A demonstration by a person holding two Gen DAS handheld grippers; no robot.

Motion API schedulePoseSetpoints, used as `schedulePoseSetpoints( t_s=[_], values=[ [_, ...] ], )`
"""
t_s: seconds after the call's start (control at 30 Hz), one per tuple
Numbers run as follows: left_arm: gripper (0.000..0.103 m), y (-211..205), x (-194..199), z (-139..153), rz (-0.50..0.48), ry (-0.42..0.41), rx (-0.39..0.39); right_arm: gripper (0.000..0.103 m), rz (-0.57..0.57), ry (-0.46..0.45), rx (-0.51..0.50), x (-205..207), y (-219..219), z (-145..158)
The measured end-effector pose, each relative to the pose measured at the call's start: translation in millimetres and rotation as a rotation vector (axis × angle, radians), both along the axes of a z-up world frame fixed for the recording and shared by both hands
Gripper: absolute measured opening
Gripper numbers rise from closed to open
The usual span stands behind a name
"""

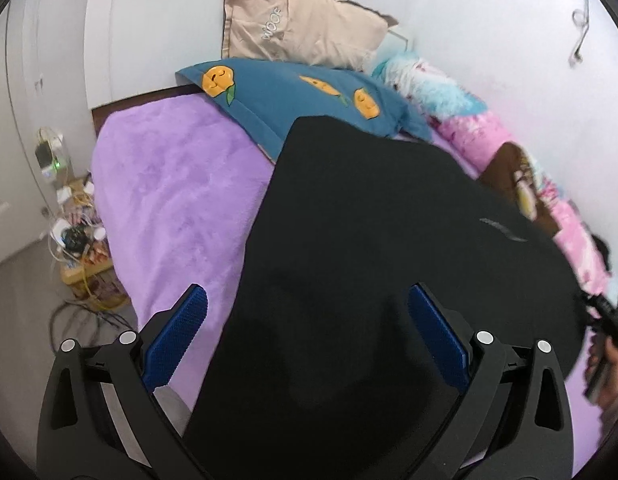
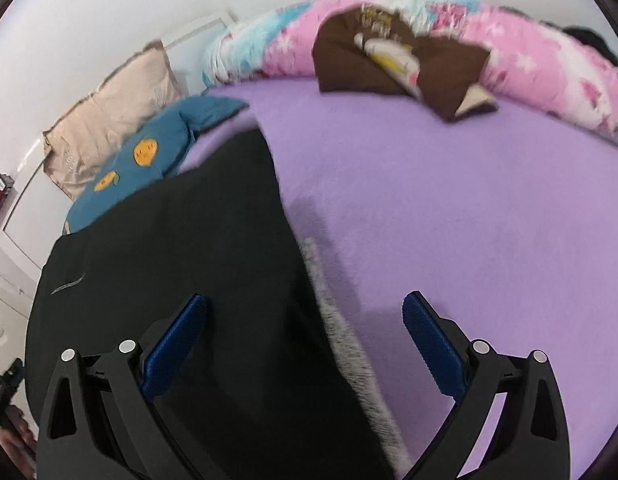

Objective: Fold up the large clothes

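- Purple bedding (image 2: 469, 208) is our work surface, soft and broad enough for a big black garment (image 1: 369, 240) to lie spread on it.
- Nearest us, our left gripper (image 1: 307, 334) hangs over the garment's left edge with its jaws spread wide, grasping nothing; one blue pad (image 1: 177, 340) sits over bare purple, the other over black cloth.
- Our right gripper (image 2: 305, 344) is likewise released, straddling the garment's right edge where a grey lining strip (image 2: 341, 340) shows.
- We judge both are placed at the near corners so an edge can be pinched and folded.
- Its long axis seems to run away from us toward the pillows, the far end reaching the blue pillow (image 1: 301, 100).
- Behind that leans a beige pillow (image 1: 305, 24).
- Farther right, a brown folded item (image 2: 401, 68) rests against the pink blanket (image 2: 549, 68) along the wall, perhaps already done.
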State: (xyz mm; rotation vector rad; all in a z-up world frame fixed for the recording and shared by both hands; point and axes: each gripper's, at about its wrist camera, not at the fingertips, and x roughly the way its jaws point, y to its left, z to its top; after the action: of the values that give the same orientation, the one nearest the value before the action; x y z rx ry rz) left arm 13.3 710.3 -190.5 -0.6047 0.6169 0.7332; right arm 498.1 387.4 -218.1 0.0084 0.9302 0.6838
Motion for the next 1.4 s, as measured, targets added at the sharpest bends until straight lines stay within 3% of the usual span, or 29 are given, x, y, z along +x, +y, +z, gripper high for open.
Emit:
schedulePoseSetpoints(
  t_s=[0.1,0.17,0.3,0.5,0.8,0.9,1.23,1.4],
  values=[
    [0.097,-16.7,-14.1,13.5,0.014,-0.015,0.011,0.097,-0.002,-0.054,0.039,-19.9,-21.6,22.4],
    [0.097,-27.9,-18.5,20.8,0.038,0.020,0.023,0.097,0.002,-0.104,0.034,-39.3,-32.0,38.4],
    [0.097,-74.5,-31.5,49.0,0.047,0.043,0.155,0.097,0.028,-0.178,0.024,-79.4,-42.4,70.1],
    [0.097,-138.4,-50.3,80.7,0.019,0.016,0.167,0.097,0.089,-0.225,0.077,-159.2,-61.9,108.2],
    [0.097,-232.2,-78.1,111.2,0.022,0.044,0.218,0.097,0.194,-0.298,0.070,-279.3,-99.3,133.8],
    [0.097,-263.8,-92.1,116.1,0.042,0.047,0.251,0.097,0.193,-0.331,0.022,-313.2,-114.6,138.9],
    [0.097,-352.4,-131.8,132.1,0.032,0.067,0.274,0.097,0.213,-0.349,0.038,-392.5,-164.6,160.0],
    [0.097,-373.3,-148.1,130.7,0.021,0.068,0.244,0.097,0.215,-0.341,0.030,-422.3,-181.4,166.2]
  ],
)
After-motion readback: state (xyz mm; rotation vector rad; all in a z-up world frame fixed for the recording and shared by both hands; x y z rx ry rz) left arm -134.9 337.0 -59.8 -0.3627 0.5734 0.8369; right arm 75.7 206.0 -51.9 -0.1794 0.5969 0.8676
